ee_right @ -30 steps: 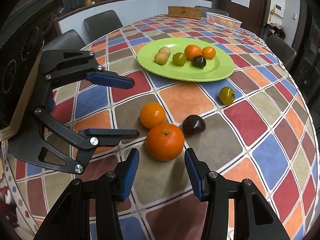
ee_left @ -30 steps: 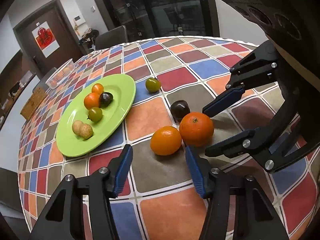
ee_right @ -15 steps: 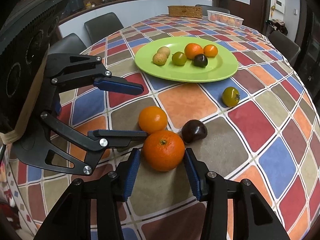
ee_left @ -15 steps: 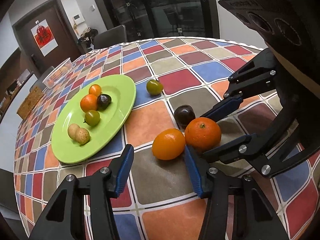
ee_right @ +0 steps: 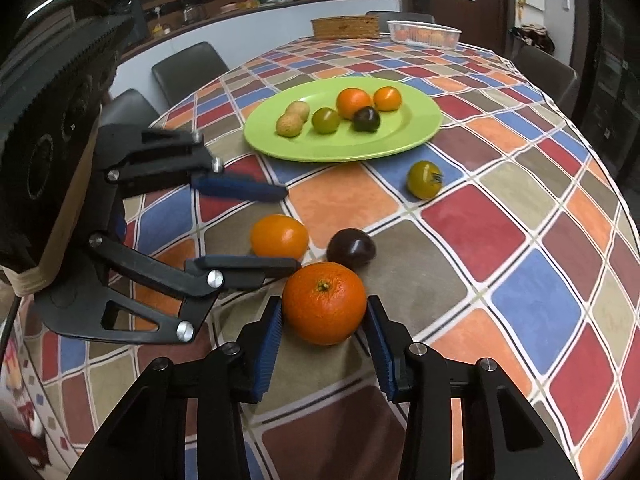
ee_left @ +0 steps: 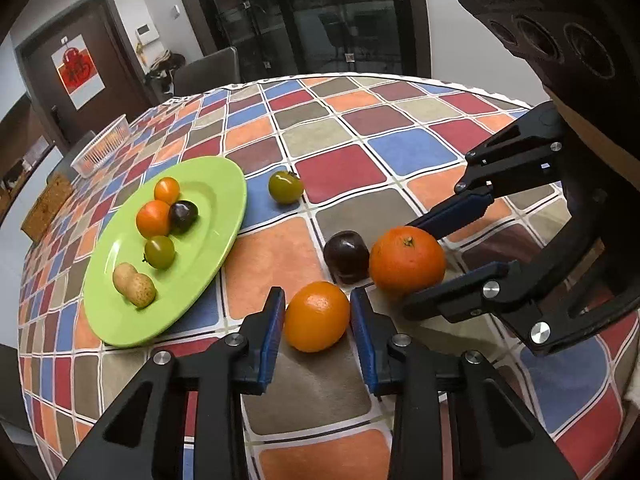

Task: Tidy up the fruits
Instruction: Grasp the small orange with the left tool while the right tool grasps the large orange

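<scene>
A green plate (ee_left: 208, 184) (ee_right: 416, 128) holds several small fruits. On the checked cloth lie a smooth orange (ee_left: 317, 316) (ee_right: 279, 237), a bigger mandarin (ee_left: 406, 260) (ee_right: 324, 302), a dark plum (ee_left: 346, 256) (ee_right: 351, 249) and a green tomato (ee_left: 285, 187) (ee_right: 424, 179). My left gripper (ee_left: 318, 312) (ee_right: 284, 232) is open with its pads on both sides of the smooth orange. My right gripper (ee_right: 325, 312) (ee_left: 460, 236) is open with its pads on both sides of the mandarin. Both fruits rest on the table.
A white basket (ee_left: 102, 148) (ee_right: 424, 34) and a wicker box (ee_left: 46, 208) (ee_right: 346, 27) stand at the table's far end. Dark chairs (ee_right: 188, 70) ring the table. The two grippers are close together, almost touching.
Both grippers have moved forward and down. The smooth orange now sits between the left pads and the mandarin between the right pads. The jaws have narrowed.
</scene>
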Tool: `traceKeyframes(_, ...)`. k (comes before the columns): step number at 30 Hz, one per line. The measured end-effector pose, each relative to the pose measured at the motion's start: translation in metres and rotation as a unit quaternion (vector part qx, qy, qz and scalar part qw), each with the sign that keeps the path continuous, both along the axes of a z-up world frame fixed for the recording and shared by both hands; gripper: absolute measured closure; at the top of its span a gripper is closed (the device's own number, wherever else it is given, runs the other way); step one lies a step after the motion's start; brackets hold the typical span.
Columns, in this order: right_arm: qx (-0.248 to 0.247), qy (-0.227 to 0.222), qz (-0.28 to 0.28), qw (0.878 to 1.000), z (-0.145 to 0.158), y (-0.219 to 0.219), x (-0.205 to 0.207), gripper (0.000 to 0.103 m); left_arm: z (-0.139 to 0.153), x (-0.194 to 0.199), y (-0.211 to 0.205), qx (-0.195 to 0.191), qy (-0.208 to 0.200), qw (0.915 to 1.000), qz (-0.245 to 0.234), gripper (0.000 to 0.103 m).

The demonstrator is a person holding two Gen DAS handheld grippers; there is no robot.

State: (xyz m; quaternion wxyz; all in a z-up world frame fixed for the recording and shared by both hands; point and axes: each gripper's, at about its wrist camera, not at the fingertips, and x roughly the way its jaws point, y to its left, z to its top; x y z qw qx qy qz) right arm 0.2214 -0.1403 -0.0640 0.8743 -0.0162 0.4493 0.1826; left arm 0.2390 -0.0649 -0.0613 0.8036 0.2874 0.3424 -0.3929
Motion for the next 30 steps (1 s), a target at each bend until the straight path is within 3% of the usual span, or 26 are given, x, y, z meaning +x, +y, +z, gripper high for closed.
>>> traceKeyframes(13,0.013,-0.026,-0.004,1.000,0.017,-0.008,-0.007,0.061,0.019,-0.019,0.014,-0.052,0.016,0.9940,0.095,0.070)
traceKeyframes(30,0.028,-0.091,0.010,0.995,0.059,-0.011,-0.010,0.061,0.066,-0.033,0.030,-0.099,-0.026,0.9778,0.183,0.070)
